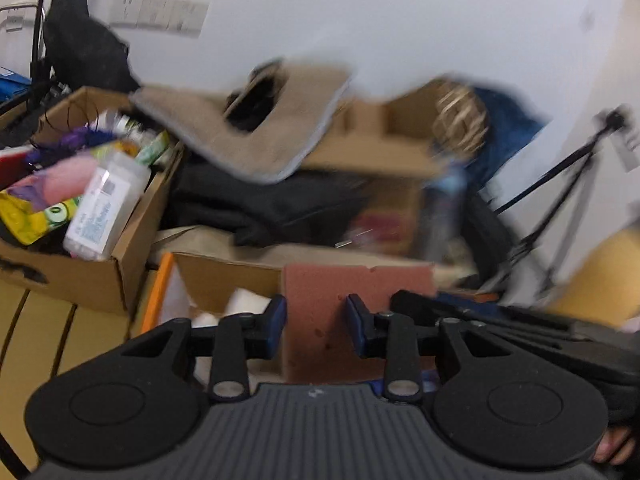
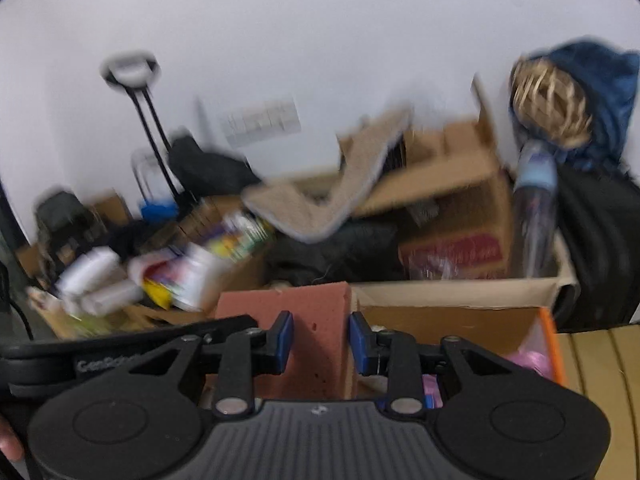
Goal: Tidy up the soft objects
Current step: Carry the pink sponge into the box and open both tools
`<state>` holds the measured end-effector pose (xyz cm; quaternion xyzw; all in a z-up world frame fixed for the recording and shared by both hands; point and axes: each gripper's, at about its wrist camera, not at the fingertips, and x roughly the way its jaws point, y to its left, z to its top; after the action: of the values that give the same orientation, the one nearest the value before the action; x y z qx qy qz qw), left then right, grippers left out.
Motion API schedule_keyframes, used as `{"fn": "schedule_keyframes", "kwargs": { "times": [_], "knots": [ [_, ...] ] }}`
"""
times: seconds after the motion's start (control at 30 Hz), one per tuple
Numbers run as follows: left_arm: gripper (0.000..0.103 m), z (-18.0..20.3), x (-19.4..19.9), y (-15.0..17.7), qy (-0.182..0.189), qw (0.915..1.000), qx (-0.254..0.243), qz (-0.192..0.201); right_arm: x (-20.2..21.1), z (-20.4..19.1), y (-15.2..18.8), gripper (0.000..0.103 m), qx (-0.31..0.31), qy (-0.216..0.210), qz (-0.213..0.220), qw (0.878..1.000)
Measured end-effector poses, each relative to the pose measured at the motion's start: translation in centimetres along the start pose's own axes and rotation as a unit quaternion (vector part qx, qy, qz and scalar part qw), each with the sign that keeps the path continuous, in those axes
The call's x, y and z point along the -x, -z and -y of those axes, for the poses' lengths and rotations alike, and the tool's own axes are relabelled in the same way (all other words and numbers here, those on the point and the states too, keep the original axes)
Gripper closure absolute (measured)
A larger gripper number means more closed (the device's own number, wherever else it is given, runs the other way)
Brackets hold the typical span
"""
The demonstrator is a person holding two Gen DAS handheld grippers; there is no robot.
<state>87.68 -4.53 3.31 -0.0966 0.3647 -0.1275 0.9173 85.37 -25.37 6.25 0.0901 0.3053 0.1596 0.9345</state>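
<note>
Evenly, softly lit indoors; no glare, faint shadows. Heavily motion-blurred throughout both views, fisheye-bowed and vignetted black at corners.

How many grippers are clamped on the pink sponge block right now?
2. The left gripper holds one end of the pink sponge block, and the right gripper holds the other end, with both pairs of pads pressing its sides.

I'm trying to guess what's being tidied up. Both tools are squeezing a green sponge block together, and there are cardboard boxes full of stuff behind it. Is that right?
Almost. The sponge block is reddish-brown, not green. Both wrist views show that colour between the pads of the left tool and the right tool. The rest holds: both tools grip it, and cardboard boxes full of things stand behind it.
</note>
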Motion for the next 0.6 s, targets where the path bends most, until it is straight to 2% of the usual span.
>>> {"fn": "schedule_keyframes", "kwargs": {
  "times": [0.07, 0.1, 0.17, 0.23, 0.27, 0.3, 0.37, 0.43, 0.5, 0.6],
  "knots": [
    [0.075, -0.2, -3.1, -0.4, -0.027, 0.9992, -0.018, -0.023, -4.5, 0.1, -0.3, 0.075, 0.035, 0.032, -0.020, 0.999],
    [0.075, -0.2, -3.4, -0.5, -0.032, 0.9991, -0.025, -0.011, -6.5, -0.1, 0.0, 0.077, 0.060, 0.053, -0.039, 0.996],
    [0.075, 0.2, -3.4, -0.4, -0.034, 0.9977, -0.053, -0.024, -8.0, 0.7, -0.3, 0.077, 0.041, 0.045, -0.044, 0.997],
    [0.074, 0.4, -3.0, -0.2, -0.031, 0.9963, -0.070, -0.038, -8.2, 1.5, -0.6, 0.077, 0.015, 0.027, -0.069, 0.997],
    [0.070, 0.4, -2.8, -0.2, -0.023, 0.9966, -0.065, -0.044, -8.0, 1.8, -0.7, 0.077, 0.012, 0.020, -0.078, 0.997],
    [0.067, 0.4, -2.7, 0.1, -0.021, 0.9967, -0.062, -0.048, -7.9, 2.4, -0.9, 0.077, -0.007, 0.006, -0.088, 0.996],
    [0.055, 0.7, -2.5, 1.2, -0.017, 0.9951, -0.079, -0.057, -7.7, 3.9, -1.0, 0.077, -0.061, -0.030, -0.109, 0.992],
    [0.053, 0.8, -2.2, 1.7, -0.013, 0.9956, -0.073, -0.057, -7.2, 4.4, -0.3, 0.070, -0.074, -0.048, -0.114, 0.990],
    [0.052, 0.8, -0.8, 1.8, -0.015, 0.9962, -0.067, -0.055, -6.7, 4.2, 0.5, 0.064, -0.063, -0.041, -0.128, 0.989],
    [0.050, 1.4, 2.8, 1.3, -0.019, 0.9969, -0.066, -0.036, -4.0, 3.2, 0.6, 0.064, -0.044, -0.023, -0.106, 0.993]
  ]
}}
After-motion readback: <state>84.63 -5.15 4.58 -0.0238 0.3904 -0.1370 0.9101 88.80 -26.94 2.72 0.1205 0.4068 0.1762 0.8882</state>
